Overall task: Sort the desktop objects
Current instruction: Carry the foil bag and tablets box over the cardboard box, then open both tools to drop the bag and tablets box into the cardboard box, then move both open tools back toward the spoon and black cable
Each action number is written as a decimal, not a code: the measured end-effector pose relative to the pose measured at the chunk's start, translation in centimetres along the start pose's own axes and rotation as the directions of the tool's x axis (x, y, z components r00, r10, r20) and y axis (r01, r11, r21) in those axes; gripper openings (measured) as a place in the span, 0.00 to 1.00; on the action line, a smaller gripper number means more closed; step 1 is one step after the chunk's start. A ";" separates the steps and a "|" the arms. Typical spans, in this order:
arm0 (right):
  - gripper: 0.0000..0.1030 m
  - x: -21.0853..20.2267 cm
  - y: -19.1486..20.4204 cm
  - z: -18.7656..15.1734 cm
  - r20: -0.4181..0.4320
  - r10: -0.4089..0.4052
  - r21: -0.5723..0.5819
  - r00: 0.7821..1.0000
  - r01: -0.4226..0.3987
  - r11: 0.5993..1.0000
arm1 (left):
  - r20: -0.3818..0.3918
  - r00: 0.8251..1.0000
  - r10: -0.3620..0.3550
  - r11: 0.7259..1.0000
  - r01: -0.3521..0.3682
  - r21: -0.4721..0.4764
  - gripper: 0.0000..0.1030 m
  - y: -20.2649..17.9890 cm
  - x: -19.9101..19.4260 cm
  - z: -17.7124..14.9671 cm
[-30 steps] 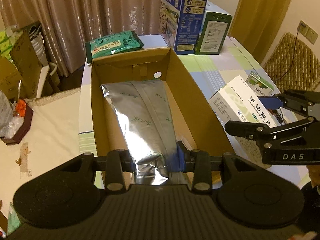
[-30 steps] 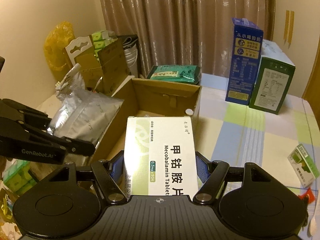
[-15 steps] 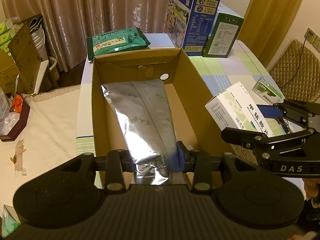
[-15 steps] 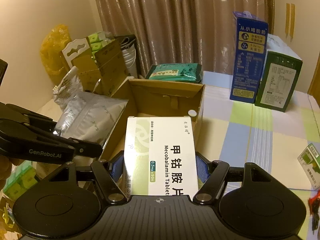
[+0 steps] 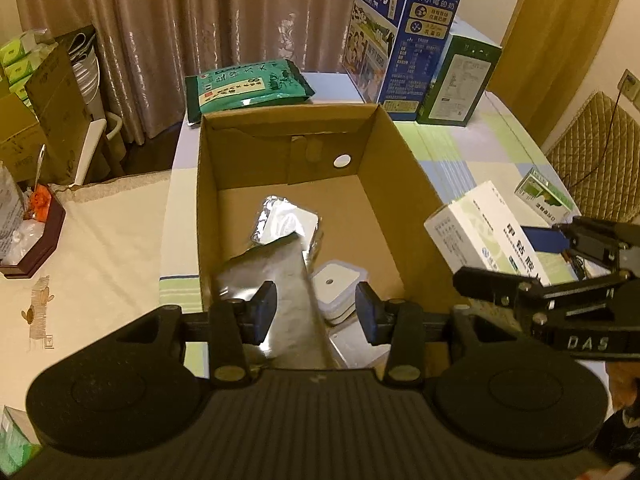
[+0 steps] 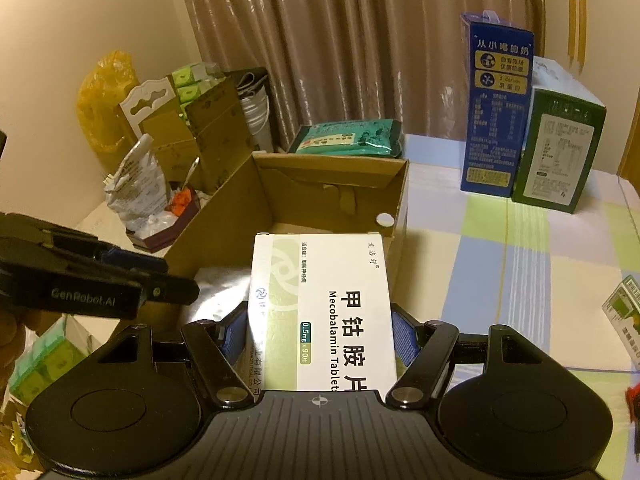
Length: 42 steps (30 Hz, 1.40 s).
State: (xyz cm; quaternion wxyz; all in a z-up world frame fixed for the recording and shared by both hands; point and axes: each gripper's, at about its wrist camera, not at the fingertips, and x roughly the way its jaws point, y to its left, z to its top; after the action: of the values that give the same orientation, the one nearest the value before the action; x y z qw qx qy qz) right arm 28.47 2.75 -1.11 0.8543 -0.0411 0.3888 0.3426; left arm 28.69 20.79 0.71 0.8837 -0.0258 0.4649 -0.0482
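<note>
Two hand-held grippers hang over an open cardboard box [image 5: 384, 168] on a checked tablecloth [image 6: 520, 248]. The left gripper [image 5: 314, 310], at the bottom centre of its own view, points steeply down into the box; its jaws are opening, and the silver foil pouch [image 5: 276, 276] lies between the blue pads, which no longer press on it. The pouch rests on the box floor, its folded top toward the middle of the frame, beside a white lidded container [image 5: 336, 284] just to its right.

The right gripper [image 6: 318, 334], at the bottom centre of its view, is closed on a white and green medicine box [image 6: 320, 308], both blue pads flat against the box's long sides. In the left wrist view the same medicine box [image 5: 476, 236] shows at the right edge, held above the cardboard box's right wall.

Behind the cardboard box, in the upper middle of the frame, lies a green packet [image 5: 248, 88]. A tall blue milk carton [image 5: 400, 36] and a dark green carton [image 5: 460, 80] stand upright, touching, at the upper right. A small green box [image 5: 546, 194] lies on the cloth at the far right. Brown curtains [image 6: 340, 40] fill the background.
</note>
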 end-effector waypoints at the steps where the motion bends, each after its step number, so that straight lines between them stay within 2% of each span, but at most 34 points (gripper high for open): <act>1: 0.66 0.0 0.1 0.0 0.000 0.003 0.001 1.000 -0.003 1.000 | -0.001 1.000 0.001 1.000 -0.001 -0.001 0.36 0.1 -0.1 -0.2; 8: 0.67 0.6 0.4 0.2 -0.016 0.048 0.075 0.999 -0.046 0.996 | 0.008 0.999 0.031 0.999 -0.031 -0.007 0.38 0.8 -0.8 -0.7; 11: 0.75 0.5 -0.3 0.3 0.007 0.075 0.126 0.997 -0.075 0.989 | 0.010 0.999 0.040 0.999 -0.040 -0.007 0.39 1.1 -1.3 -1.1; 14: 0.77 0.1 -0.6 0.3 0.018 0.063 0.129 0.998 -0.065 0.990 | 0.017 0.999 0.049 0.999 -0.049 -0.004 0.45 1.1 -1.7 -1.4; 21: 0.77 -1.4 -2.4 -0.9 0.012 0.015 0.172 1.000 -0.017 0.985 | 0.035 0.998 0.050 0.999 -0.050 0.007 0.48 0.5 -2.5 -1.6; 25: 0.78 -2.5 -3.1 -1.8 0.008 -0.006 0.174 1.000 0.004 0.985 | 0.043 0.998 0.046 0.999 -0.047 0.024 0.53 -0.3 -3.2 -1.9; 34: 0.83 -4.9 -2.5 -3.9 0.000 -0.014 0.149 1.000 0.014 0.989 | 0.046 0.998 0.050 0.998 -0.053 0.047 0.61 -2.3 -4.6 -3.4; 42: 0.87 -6.7 -1.8 -5.0 -0.002 -0.016 0.135 1.000 0.016 0.991 | 0.069 0.995 0.073 0.995 -0.078 0.068 0.78 -3.9 -6.4 -4.7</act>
State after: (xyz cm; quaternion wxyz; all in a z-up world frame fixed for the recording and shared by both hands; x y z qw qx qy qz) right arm 23.34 -4.04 -0.27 0.8576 0.0133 0.4112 0.3086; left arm 20.97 17.61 3.64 0.9002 0.0214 0.4339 -0.0303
